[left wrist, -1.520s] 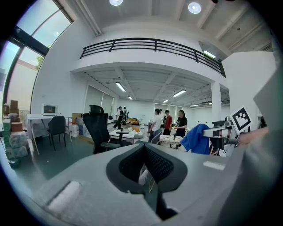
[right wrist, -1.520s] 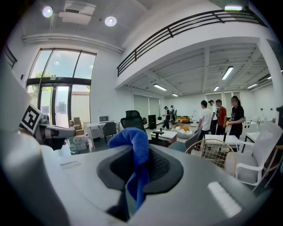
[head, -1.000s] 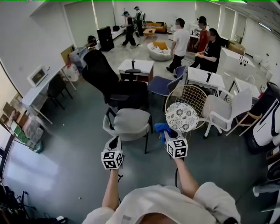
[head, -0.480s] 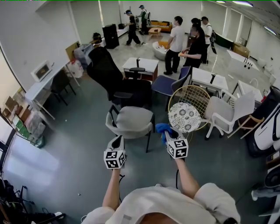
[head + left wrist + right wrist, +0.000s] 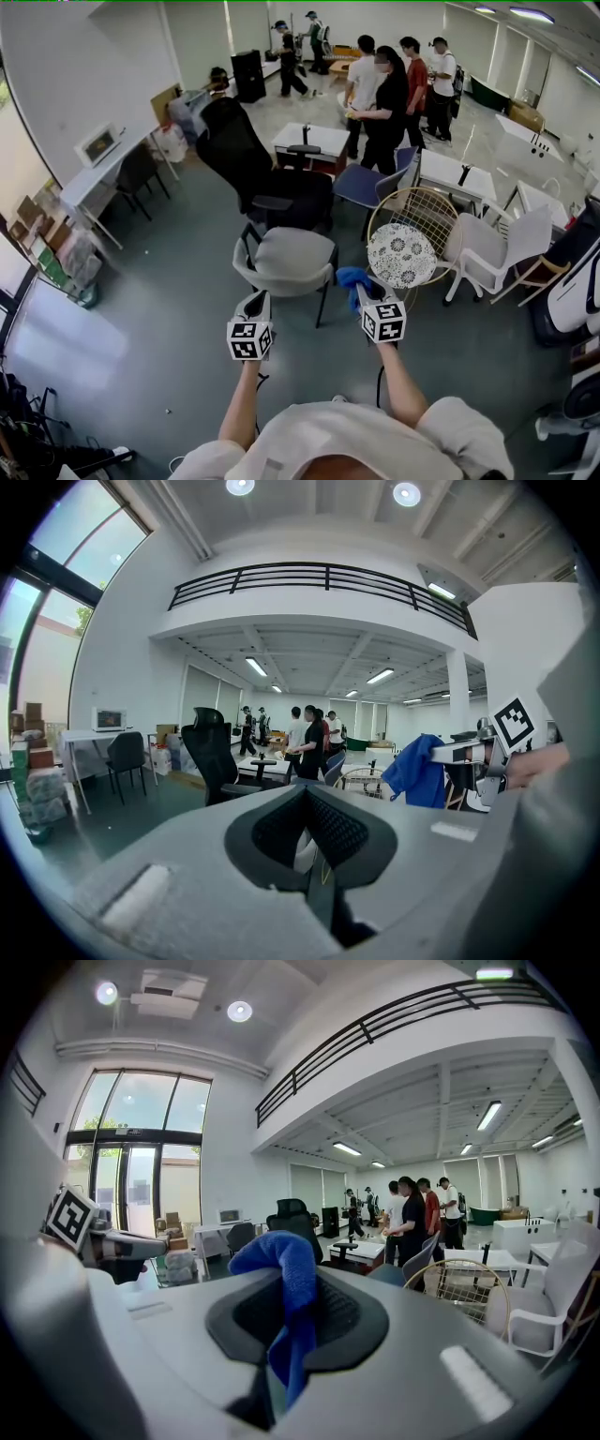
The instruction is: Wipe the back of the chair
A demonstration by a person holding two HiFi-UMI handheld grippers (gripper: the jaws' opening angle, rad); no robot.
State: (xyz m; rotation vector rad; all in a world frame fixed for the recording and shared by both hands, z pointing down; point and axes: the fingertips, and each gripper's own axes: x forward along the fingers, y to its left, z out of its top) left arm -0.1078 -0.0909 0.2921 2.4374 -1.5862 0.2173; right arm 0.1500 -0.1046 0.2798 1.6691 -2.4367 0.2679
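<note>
We've got the blue cloth pinched in the right hand-held gripper. Its jaws are clamped on it, with a fold poking up above them. The left hand-held gripper is closed on nothing. Both are held out in the air, side by side.

The grey chair sits on the floor dead ahead, about 12 o'clock from the left one and 11 o'clock from the right, near but not touching. Its curved back seems to run 9 to 3 across our view, though we can't be sure. There's also a wire chair at 1 o'clock from the cloth. Either way, we reckon the cloth side does the reaching.
</note>
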